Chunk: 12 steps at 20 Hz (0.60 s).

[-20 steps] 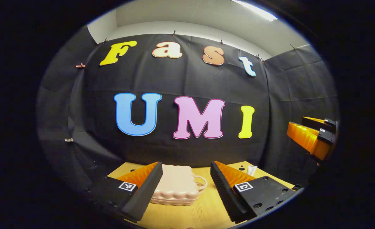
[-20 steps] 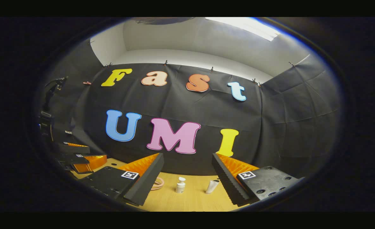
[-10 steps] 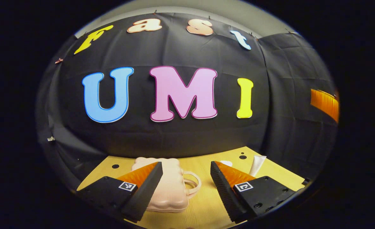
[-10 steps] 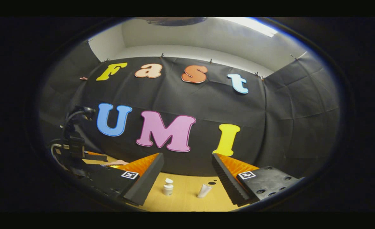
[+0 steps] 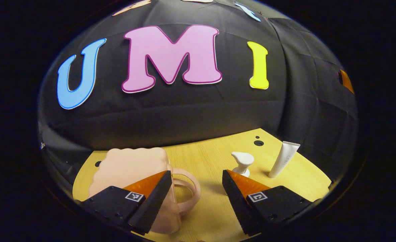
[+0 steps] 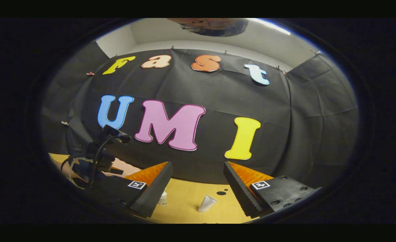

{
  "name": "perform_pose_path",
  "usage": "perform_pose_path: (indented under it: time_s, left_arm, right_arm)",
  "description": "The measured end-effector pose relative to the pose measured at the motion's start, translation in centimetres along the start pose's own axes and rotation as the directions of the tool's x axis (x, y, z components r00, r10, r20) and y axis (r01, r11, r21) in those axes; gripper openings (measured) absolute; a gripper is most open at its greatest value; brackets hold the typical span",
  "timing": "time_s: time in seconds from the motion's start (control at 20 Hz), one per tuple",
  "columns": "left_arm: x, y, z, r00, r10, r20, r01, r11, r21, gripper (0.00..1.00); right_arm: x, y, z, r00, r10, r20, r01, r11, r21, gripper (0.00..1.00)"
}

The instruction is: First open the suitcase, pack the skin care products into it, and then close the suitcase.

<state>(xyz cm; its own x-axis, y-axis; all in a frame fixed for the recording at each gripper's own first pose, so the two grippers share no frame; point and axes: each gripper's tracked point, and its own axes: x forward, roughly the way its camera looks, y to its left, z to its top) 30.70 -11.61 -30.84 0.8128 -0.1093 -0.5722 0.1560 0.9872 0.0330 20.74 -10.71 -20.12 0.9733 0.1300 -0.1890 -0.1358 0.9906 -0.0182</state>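
Observation:
A closed pale pink suitcase (image 5: 127, 166) lies on the wooden table (image 5: 204, 154), its loop handle (image 5: 188, 191) pointing right. My left gripper (image 5: 196, 173) hovers open just over the handle end, its left finger in front of the case. To the right stand a white pump bottle (image 5: 241, 160) and a white tube (image 5: 283, 163). In the right gripper view my right gripper (image 6: 198, 164) is open above the table (image 6: 184, 201). The tube (image 6: 206, 203) stands between its fingers farther off, and the pump bottle (image 6: 163, 199) peeks from behind its left finger.
The left gripper's body with cables (image 6: 95, 161) is at the left of the right gripper view. A sliver of the right gripper (image 5: 346, 80) is at the far right edge of the left gripper view. The black cloth wall stands close behind the table. Small holes (image 5: 258, 143) dot the tabletop.
My left gripper has moved forward and tipped down, so the suitcase, bottle and tube look nearer. My right gripper has also advanced, and the left gripper has come further into its view.

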Motion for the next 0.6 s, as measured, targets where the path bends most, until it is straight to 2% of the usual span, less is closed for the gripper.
perform_pose_path:
  time_s: [0.2, 0.4, 0.45, 0.55, 0.6]
  left_arm:
    - [3.7, 0.2, -3.0, 0.99, 0.045, -0.135, -0.038, 0.998, 0.059, 0.98]
    - [6.1, 0.2, -6.6, 0.962, 0.059, -0.266, -0.04, 0.996, 0.076, 0.97]
    - [6.5, 0.4, -7.1, 0.953, 0.084, -0.29, -0.059, 0.994, 0.094, 0.96]
    - [7.5, -0.1, -7.1, 0.952, 0.067, -0.3, -0.033, 0.993, 0.116, 0.9]
    - [8.2, -0.4, -7.9, 0.943, 0.067, -0.327, -0.031, 0.993, 0.112, 0.82]
  right_arm:
    - [1.4, -1.1, -3.5, 0.998, 0.016, -0.068, -0.016, 1.0, 0.008, 0.97]
    - [2.5, -2.8, -4.4, 0.998, -0.002, -0.065, 0.002, 1.0, 0.009, 0.97]
    - [2.6, -3.1, -4.6, 0.998, -0.005, -0.065, 0.006, 1.0, 0.012, 0.97]
    - [2.8, -3.4, -5.0, 0.997, -0.007, -0.071, 0.008, 1.0, 0.009, 0.97]
    - [2.8, -3.4, -5.3, 0.997, -0.006, -0.074, 0.006, 1.0, 0.006, 0.97]
